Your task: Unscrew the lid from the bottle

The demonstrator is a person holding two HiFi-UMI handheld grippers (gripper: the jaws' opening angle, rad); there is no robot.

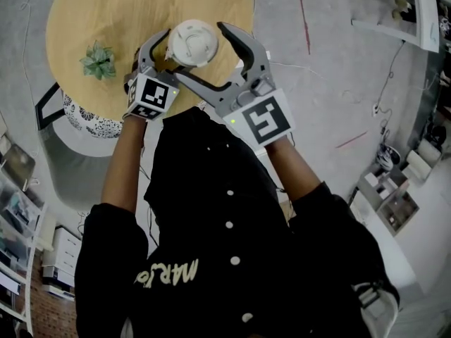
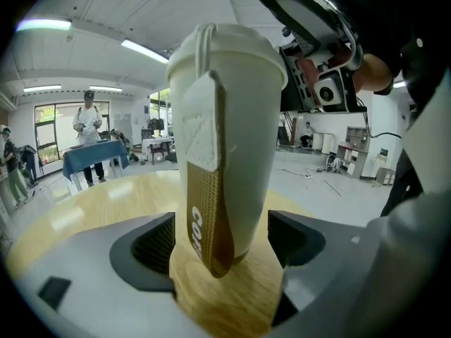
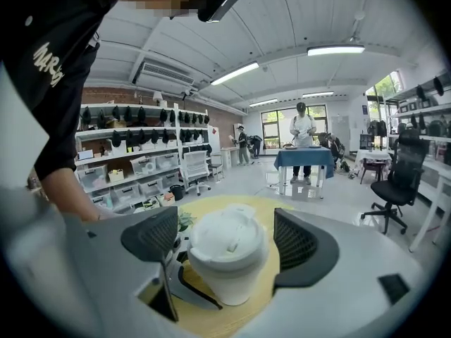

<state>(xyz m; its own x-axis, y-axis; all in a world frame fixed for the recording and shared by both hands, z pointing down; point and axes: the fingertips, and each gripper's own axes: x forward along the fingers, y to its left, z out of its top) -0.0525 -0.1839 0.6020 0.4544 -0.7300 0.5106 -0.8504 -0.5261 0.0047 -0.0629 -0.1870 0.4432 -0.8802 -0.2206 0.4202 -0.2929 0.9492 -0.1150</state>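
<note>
Nothing is done yet: the lid point(image 3: 227, 232) sits on the bottle point(image 2: 232, 118), which stands on the table point(image 1: 84, 16). My left gripper point(image 2: 220, 241) is spread round the body and my right gripper point(image 3: 224, 243) round the lid, with no pad touching. Gripping and unscrewing remain, I judge.

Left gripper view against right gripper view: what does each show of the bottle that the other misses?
Only the left gripper view shows the brown lettered strap hanging down the side of the bottle. Only the right gripper view shows the top face of the lid, the small potted plant and the storage shelves. Both show the white bottle standing on the round wooden table, between that view's own open tongs: left tongs low at the base, right tongs up at the lid.
</note>
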